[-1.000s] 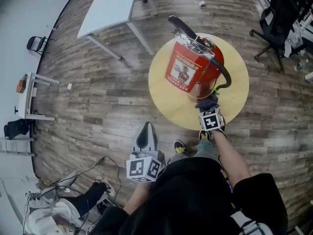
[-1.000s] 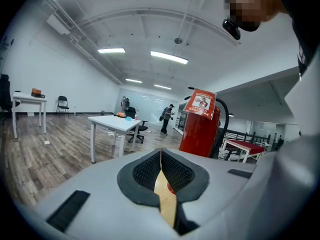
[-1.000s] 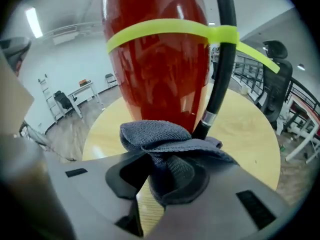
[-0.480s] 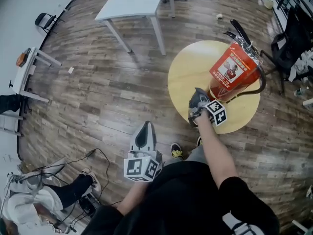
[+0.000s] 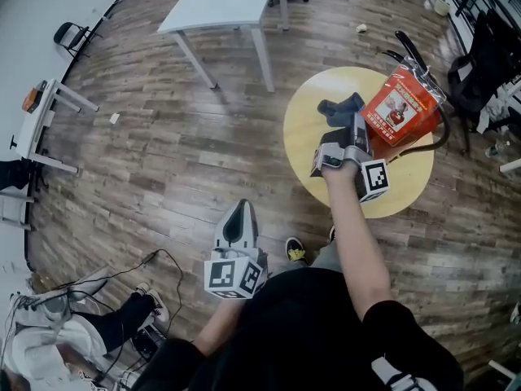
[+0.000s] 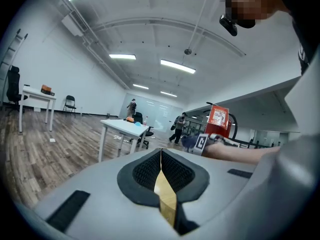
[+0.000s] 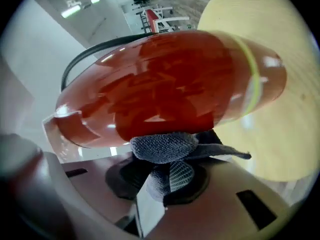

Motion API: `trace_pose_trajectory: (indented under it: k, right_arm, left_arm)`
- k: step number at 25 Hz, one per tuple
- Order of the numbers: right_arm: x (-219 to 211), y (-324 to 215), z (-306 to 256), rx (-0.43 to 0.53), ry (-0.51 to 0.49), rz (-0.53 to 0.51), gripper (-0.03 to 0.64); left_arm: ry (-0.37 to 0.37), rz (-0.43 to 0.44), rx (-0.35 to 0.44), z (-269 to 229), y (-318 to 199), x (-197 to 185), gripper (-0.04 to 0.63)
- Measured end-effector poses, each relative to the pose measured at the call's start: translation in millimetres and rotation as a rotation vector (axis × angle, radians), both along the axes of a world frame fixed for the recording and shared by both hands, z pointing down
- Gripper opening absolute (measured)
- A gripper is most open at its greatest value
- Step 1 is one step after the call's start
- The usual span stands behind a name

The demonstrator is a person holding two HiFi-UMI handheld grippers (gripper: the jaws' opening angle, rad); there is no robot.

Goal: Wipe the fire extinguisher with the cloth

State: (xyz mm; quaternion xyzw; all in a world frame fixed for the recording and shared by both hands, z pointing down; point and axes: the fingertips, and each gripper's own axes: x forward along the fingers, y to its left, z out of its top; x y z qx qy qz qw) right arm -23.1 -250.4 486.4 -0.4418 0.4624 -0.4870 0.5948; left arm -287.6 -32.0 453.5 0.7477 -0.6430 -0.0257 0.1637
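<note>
My right gripper was clamped on the cloth, holding it against the extinguisher on the table. Left gripper was closed, nothing in it.

Bright ceiling lights glare on the fire extinguisher; fisheye edges darken.

The red fire extinguisher stands upright, the dark grey cloth pressed against its side.
</note>
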Motion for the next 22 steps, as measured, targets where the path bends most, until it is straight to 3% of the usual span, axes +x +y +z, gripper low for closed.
trace_pose_trajectory:
  k: [5,8,12,15,18,20,22]
  right_arm:
    - [1,16,-108,0.243,-0.045,-0.009,0.084]
    - [3,21,-111,0.274,0.038,-0.024,0.084]
    - [-3,19,-42,0.115,0.116,-0.067,0.086]
    - [-1,25,58,-0.125,0.207,-0.147,0.086]
    - [4,43,151,-0.358,0.371,-0.265,0.086]
    - [10,54,184,-0.434,0.476,-0.344,0.086]
    - [13,58,192,-0.437,0.619,-0.442,0.086]
  left_arm:
    - [0.006,0.053,0.029,-6,-4,16,0.023]
    - [0.012,0.06,0.025,-4,-3,19,0.023]
    - [0.013,0.052,0.004,3,4,16,0.023]
    - [0.008,0.051,-0.018,11,5,16,0.023]
    - [-0.001,0.062,-0.047,16,4,17,0.023]
    - [-0.005,0.073,-0.058,15,1,18,0.023]
    - [-0.008,0.085,-0.059,17,-2,22,0.023]
